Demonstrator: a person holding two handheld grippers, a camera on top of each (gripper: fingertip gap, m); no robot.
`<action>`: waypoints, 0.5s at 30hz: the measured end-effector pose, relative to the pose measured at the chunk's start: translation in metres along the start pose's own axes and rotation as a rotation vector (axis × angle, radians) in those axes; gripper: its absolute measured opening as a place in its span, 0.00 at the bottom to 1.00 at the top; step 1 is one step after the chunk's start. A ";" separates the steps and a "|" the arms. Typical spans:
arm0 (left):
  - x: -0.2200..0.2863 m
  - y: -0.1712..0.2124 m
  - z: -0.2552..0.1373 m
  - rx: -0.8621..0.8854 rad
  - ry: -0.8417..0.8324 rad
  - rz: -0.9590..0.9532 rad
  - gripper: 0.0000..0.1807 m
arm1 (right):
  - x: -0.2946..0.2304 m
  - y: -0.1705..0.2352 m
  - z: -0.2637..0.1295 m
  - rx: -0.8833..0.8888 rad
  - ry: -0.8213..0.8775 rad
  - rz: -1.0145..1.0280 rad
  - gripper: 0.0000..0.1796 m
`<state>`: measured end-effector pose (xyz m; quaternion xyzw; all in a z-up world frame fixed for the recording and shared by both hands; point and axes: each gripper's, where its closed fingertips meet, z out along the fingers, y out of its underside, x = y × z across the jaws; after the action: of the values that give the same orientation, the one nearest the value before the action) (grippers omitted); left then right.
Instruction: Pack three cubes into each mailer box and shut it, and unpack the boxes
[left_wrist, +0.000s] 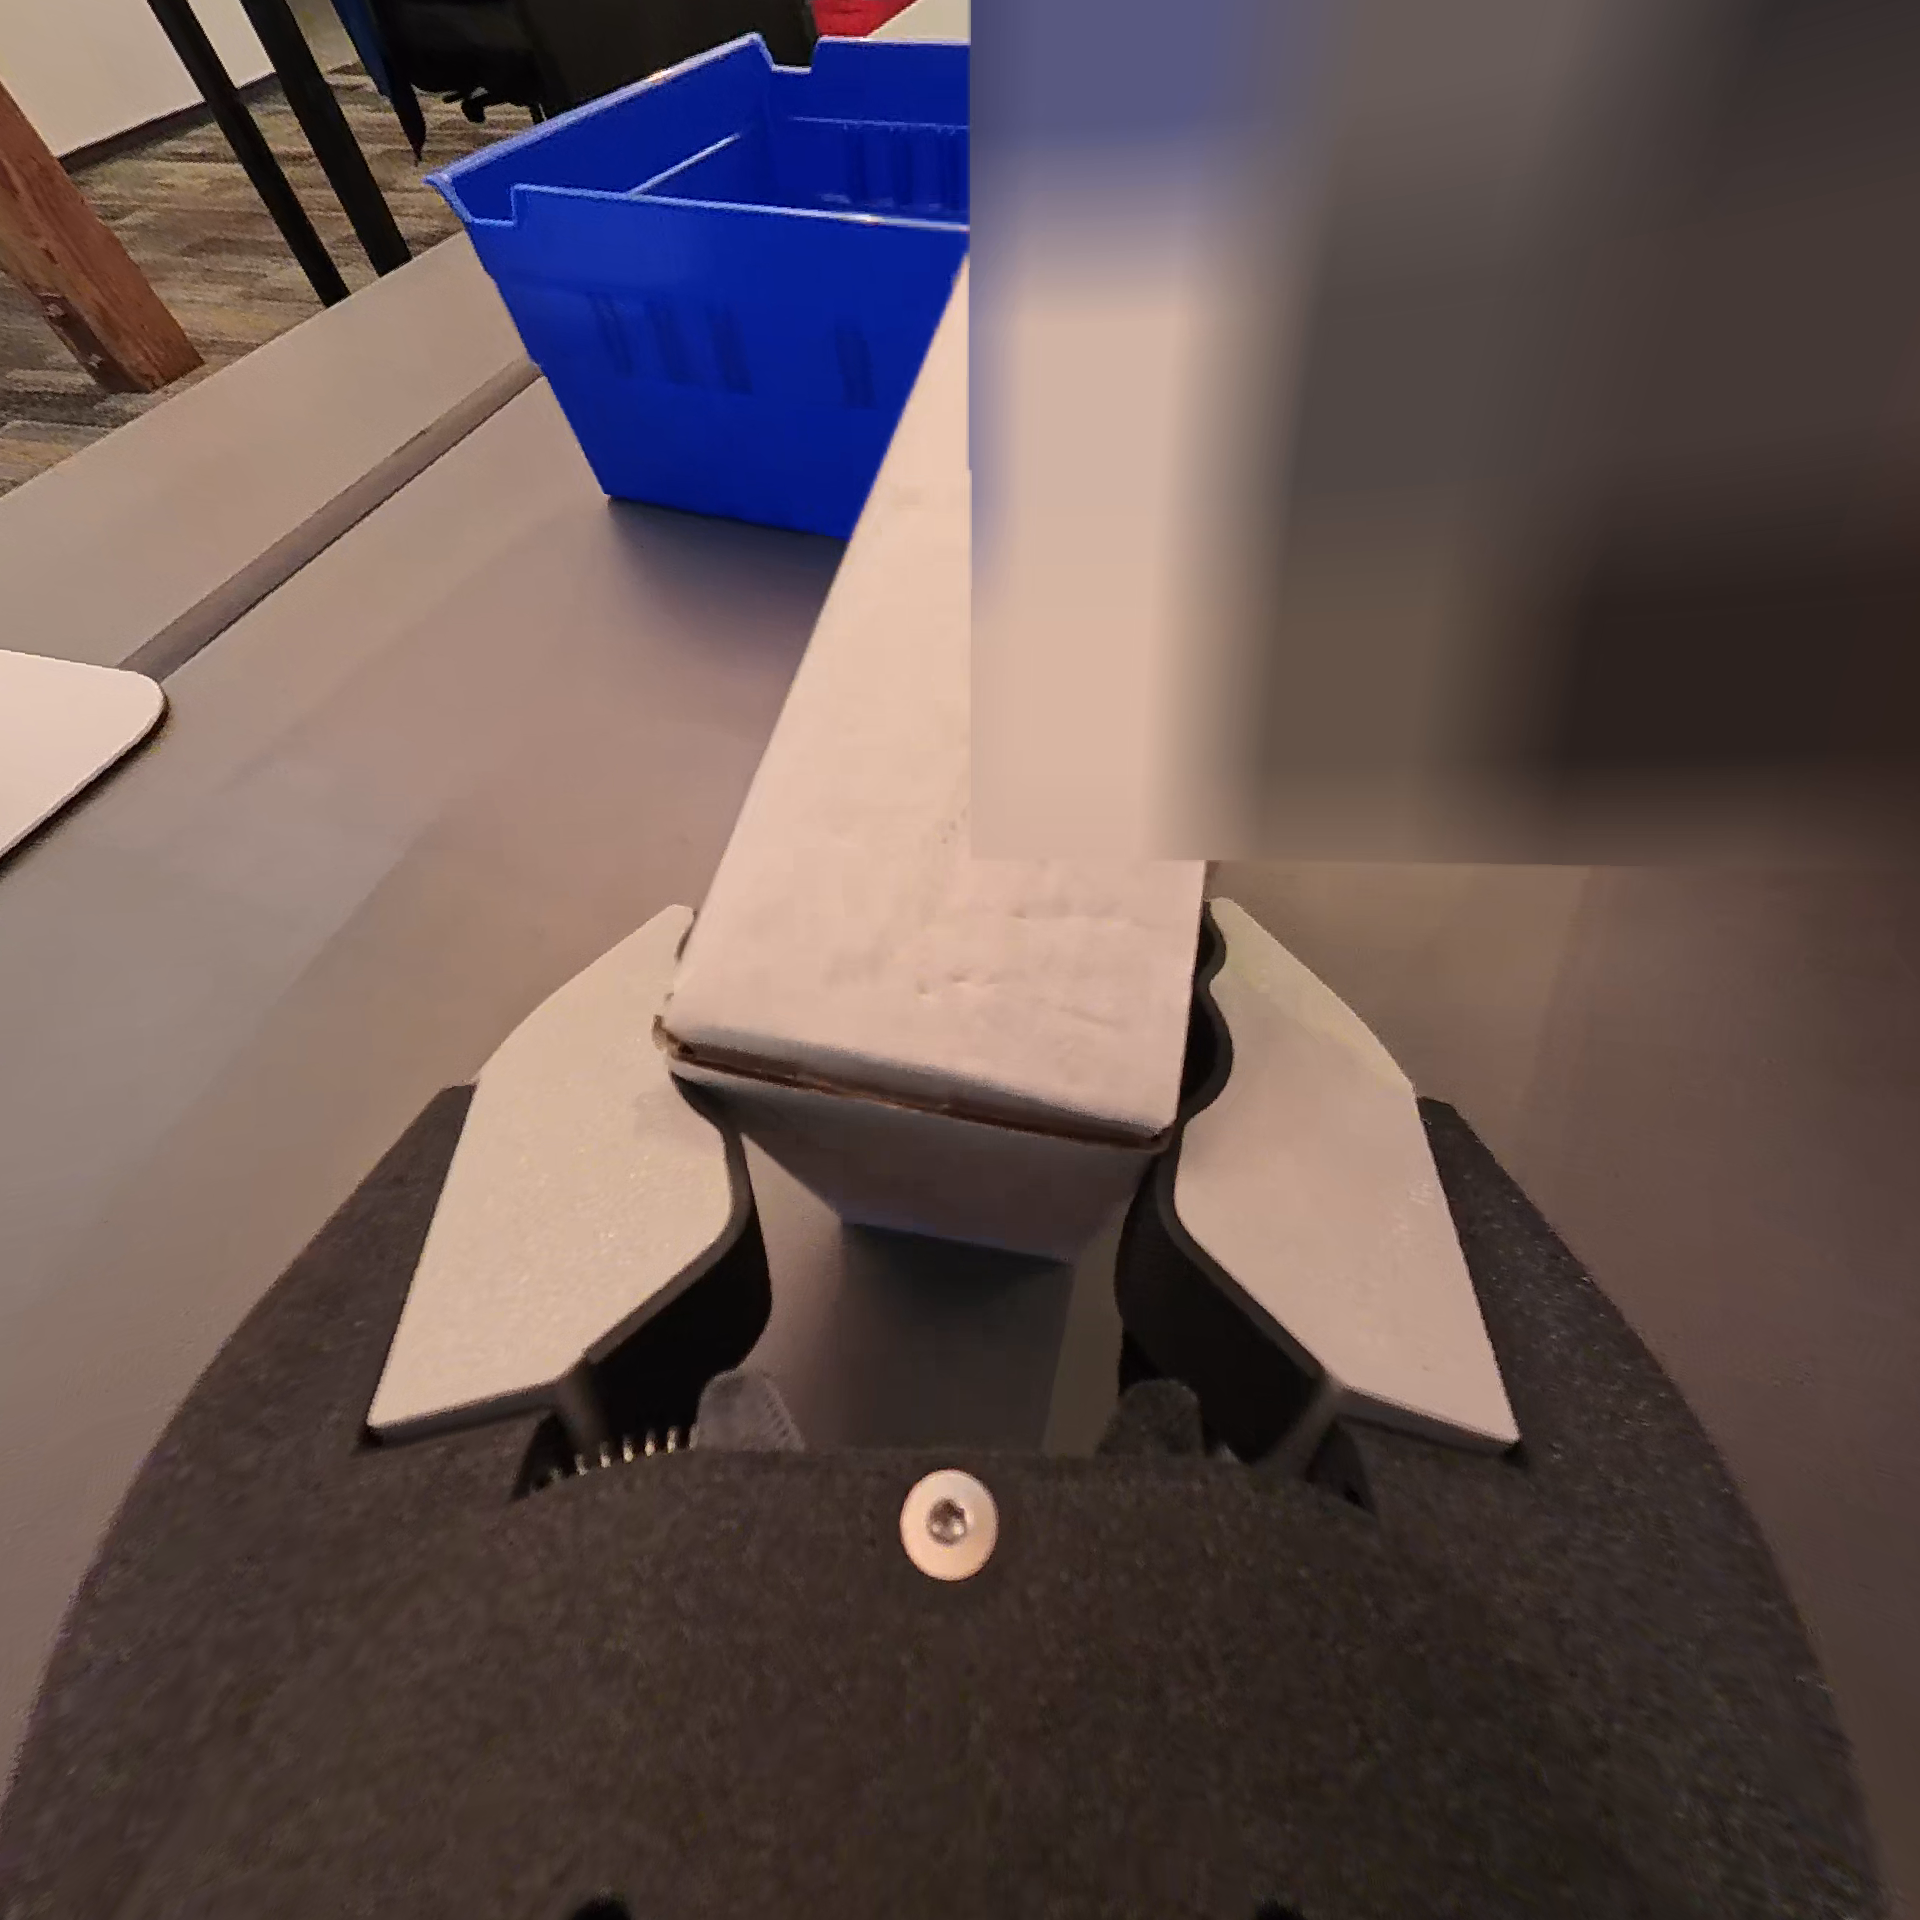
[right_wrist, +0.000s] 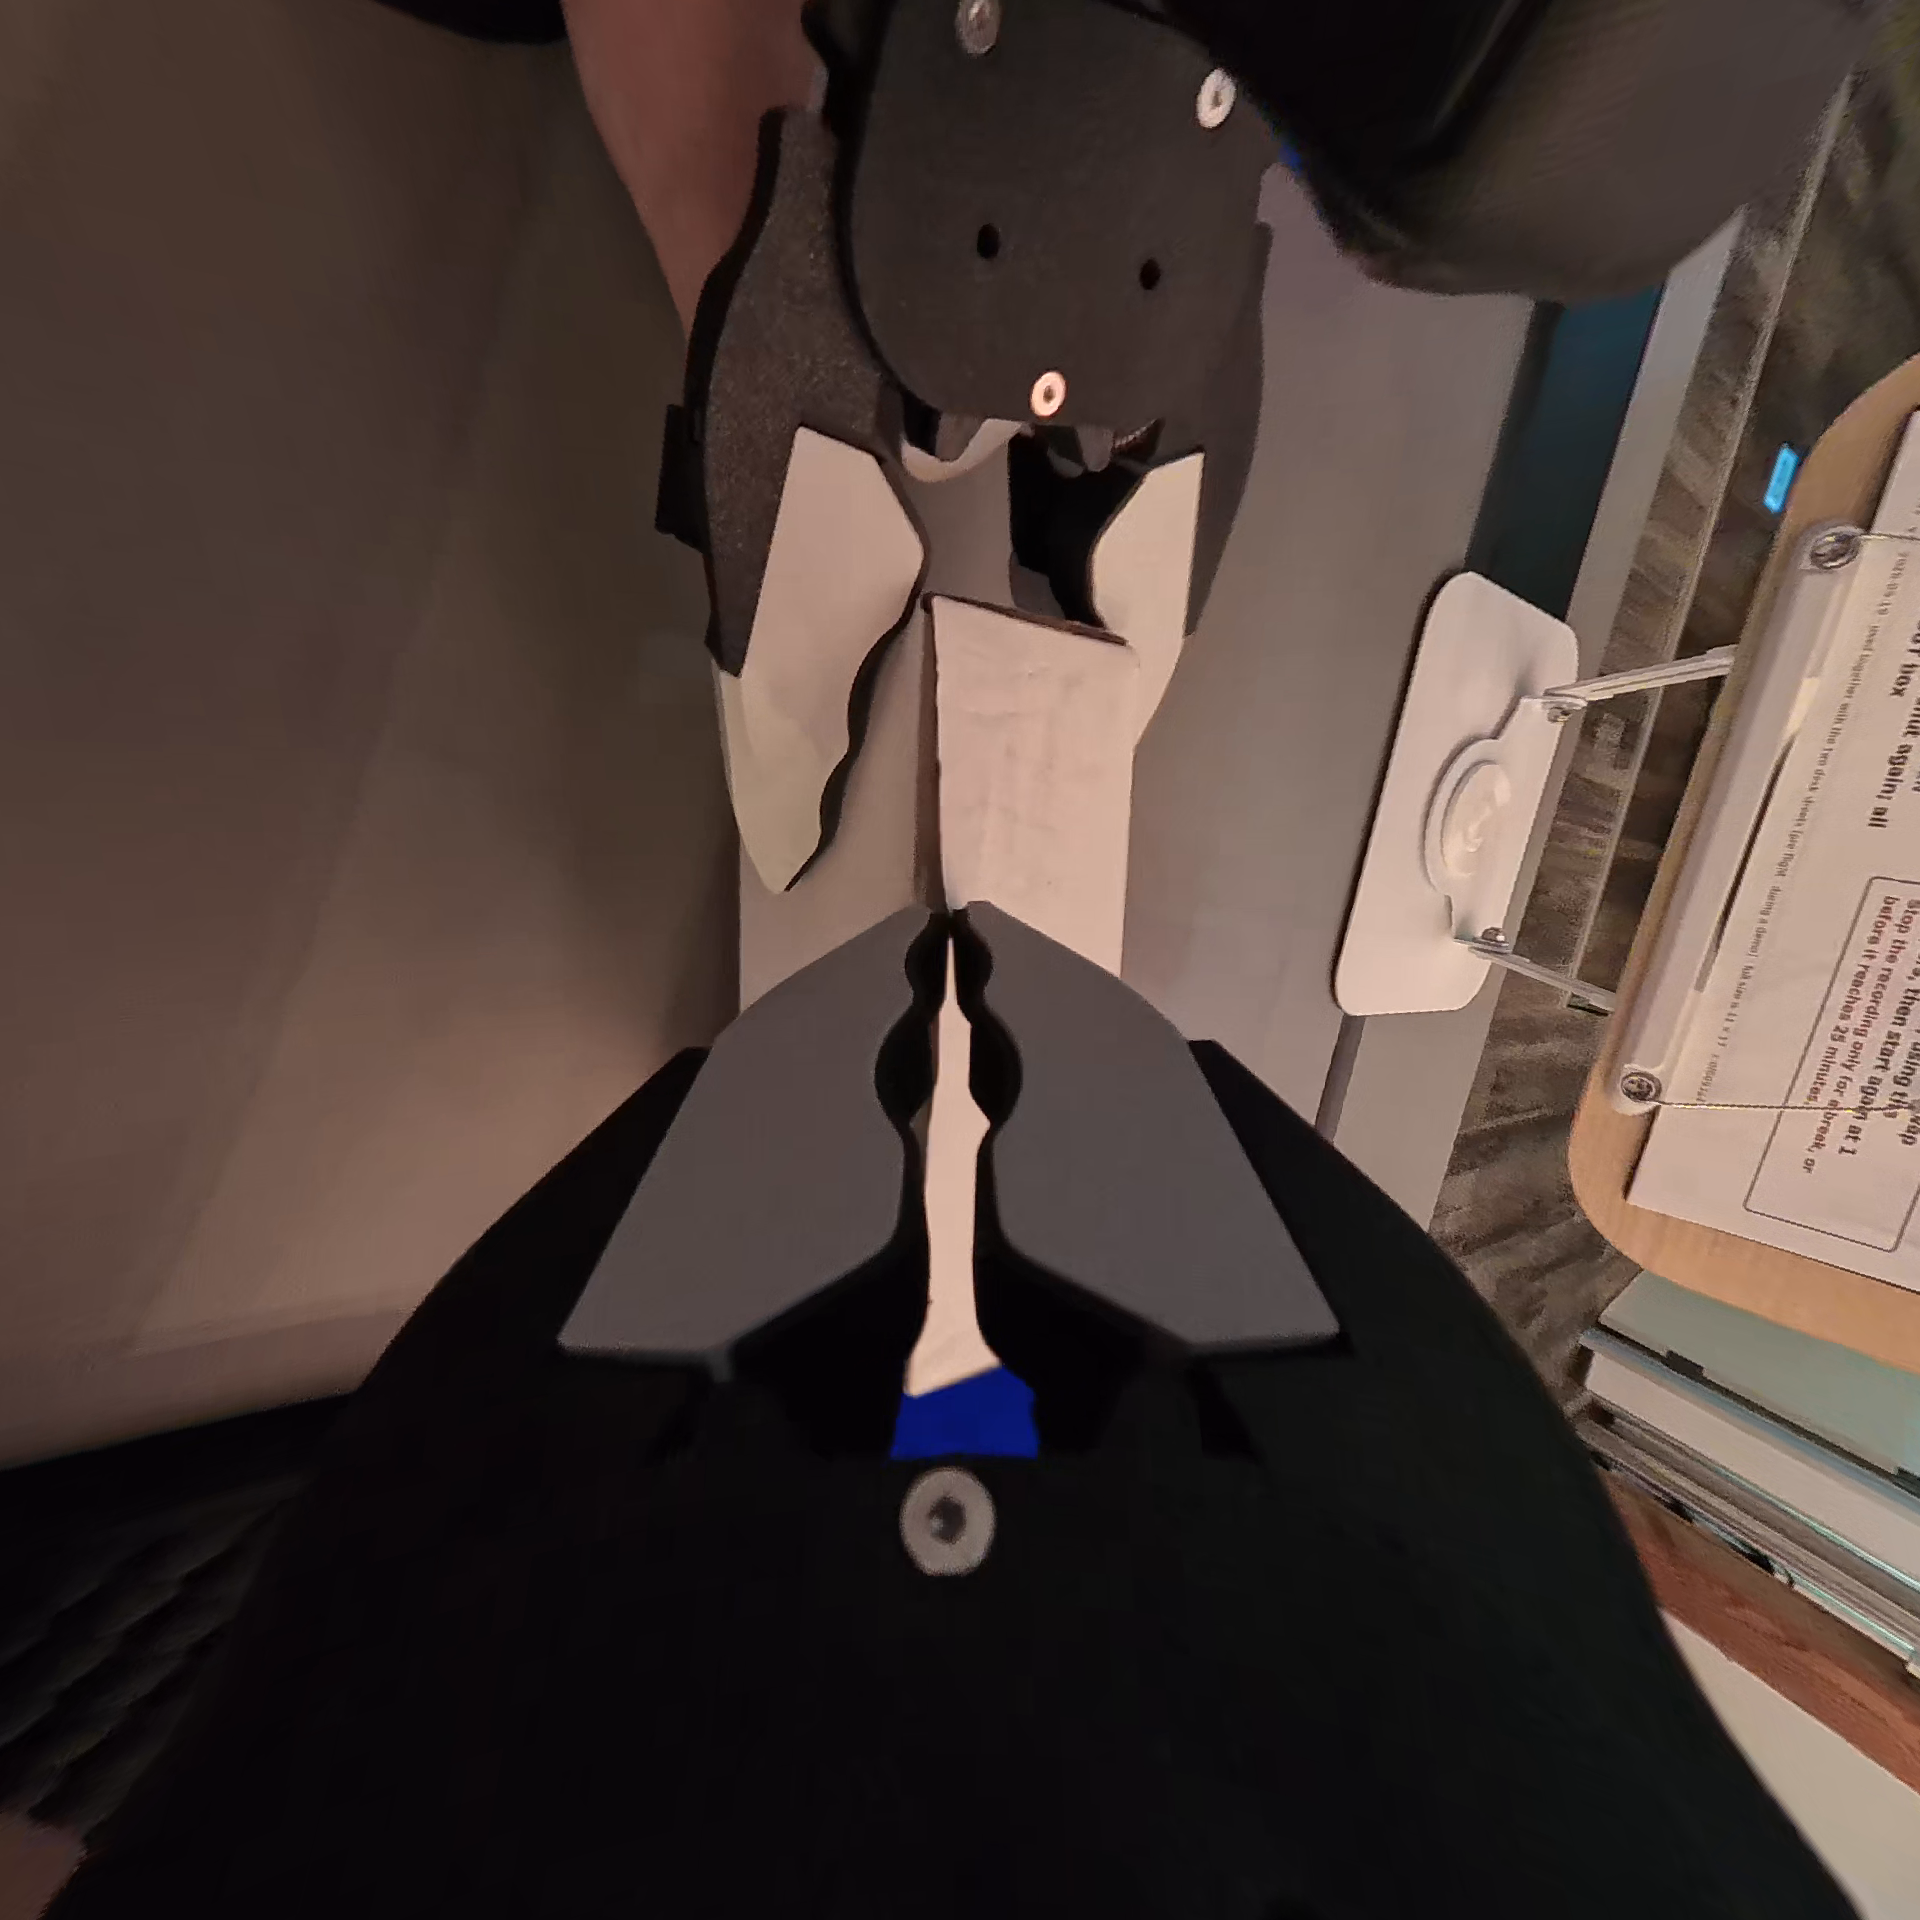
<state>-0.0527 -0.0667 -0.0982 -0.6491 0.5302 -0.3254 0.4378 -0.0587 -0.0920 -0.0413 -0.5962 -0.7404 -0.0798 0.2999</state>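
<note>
A white mailer box (left_wrist: 883, 727) is held off the grey table (left_wrist: 416, 779), shut, between both grippers. My left gripper (left_wrist: 940, 935) is shut on the near end of the box, one finger on each side wall. In the right wrist view the box (right_wrist: 1029, 769) runs away from me, with the left gripper (right_wrist: 951, 800) clamped on its far end. My right gripper (right_wrist: 951, 920) is shut on a thin white edge at the near end of the box; cardboard shows between its fingers. No cubes are in view.
A blue plastic bin (left_wrist: 707, 312) stands on the table behind the box; a bit of it shows in the right wrist view (right_wrist: 961, 1423). A white pad (left_wrist: 62, 738) lies at the left edge. A white stand (right_wrist: 1455, 790) and a clipboard with paper (right_wrist: 1766, 831) are at the right. Across from one pair of fingers to the other is roughly 6 cm.
</note>
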 end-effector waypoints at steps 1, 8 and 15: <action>-0.001 0.001 0.000 -0.007 -0.006 0.003 0.47 | 0.002 -0.001 -0.001 0.015 0.007 0.009 0.01; -0.001 -0.010 0.000 0.061 0.076 -0.152 0.47 | 0.013 0.001 -0.002 0.049 0.054 0.024 0.01; -0.010 -0.009 -0.005 0.062 0.013 -0.138 0.46 | 0.009 -0.003 0.010 0.095 0.017 0.013 0.08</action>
<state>-0.0555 -0.0572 -0.0880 -0.6681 0.4769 -0.3751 0.4307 -0.0663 -0.0807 -0.0436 -0.5852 -0.7370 -0.0476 0.3348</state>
